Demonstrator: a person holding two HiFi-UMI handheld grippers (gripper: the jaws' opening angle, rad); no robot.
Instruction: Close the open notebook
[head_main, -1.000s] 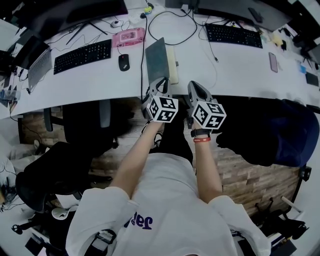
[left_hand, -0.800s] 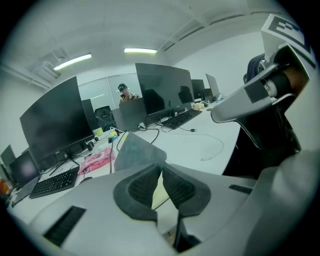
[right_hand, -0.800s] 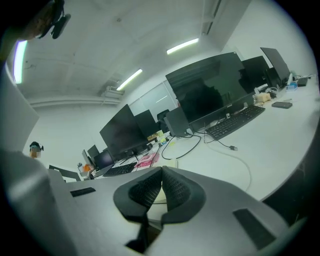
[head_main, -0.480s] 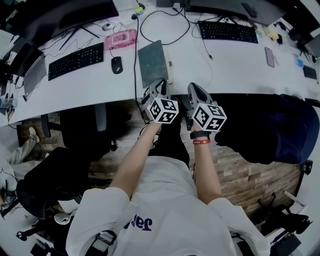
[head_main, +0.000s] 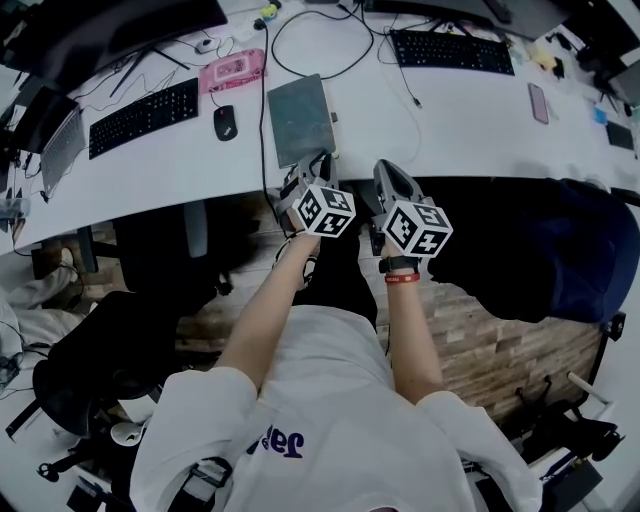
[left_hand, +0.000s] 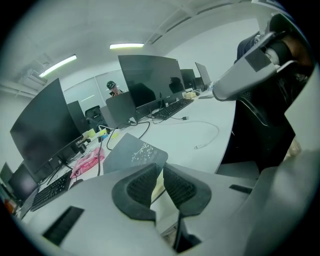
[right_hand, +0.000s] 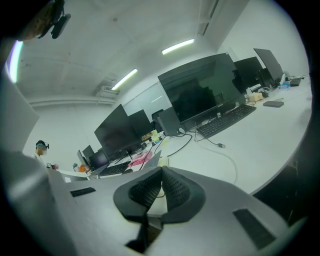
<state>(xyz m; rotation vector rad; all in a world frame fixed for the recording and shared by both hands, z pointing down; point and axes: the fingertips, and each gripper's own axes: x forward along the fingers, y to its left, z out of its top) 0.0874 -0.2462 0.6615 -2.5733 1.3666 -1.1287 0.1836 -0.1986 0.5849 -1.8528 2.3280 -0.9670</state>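
Observation:
The notebook (head_main: 298, 118) lies on the white desk (head_main: 460, 120), its grey cover down over the pages, with a thin pale page edge along its right side. My left gripper (head_main: 318, 160) is at the desk's front edge just below the notebook; its jaws are opening, a narrow gap with nothing between the pads. In the left gripper view the grey cover (left_hand: 132, 152) is right beyond my left gripper (left_hand: 161, 167). My right gripper (head_main: 385, 172) hangs beside it, off the desk's edge, shut and empty. In the right gripper view the notebook (right_hand: 152, 162) shows small behind my right gripper (right_hand: 161, 170).
Two black keyboards (head_main: 138, 115) (head_main: 450, 50), a mouse (head_main: 223, 122), a pink item (head_main: 232, 70), cables (head_main: 400, 70) and a phone (head_main: 544, 102) lie on the desk. Monitors stand at the back. A black chair (head_main: 110, 360) is left, a dark bundle (head_main: 540, 250) right.
The notebook's grey cover stood tilted up with pale pages showing beside it; now it lies flat over them. Both grippers have sunk a little at the desk's edge.

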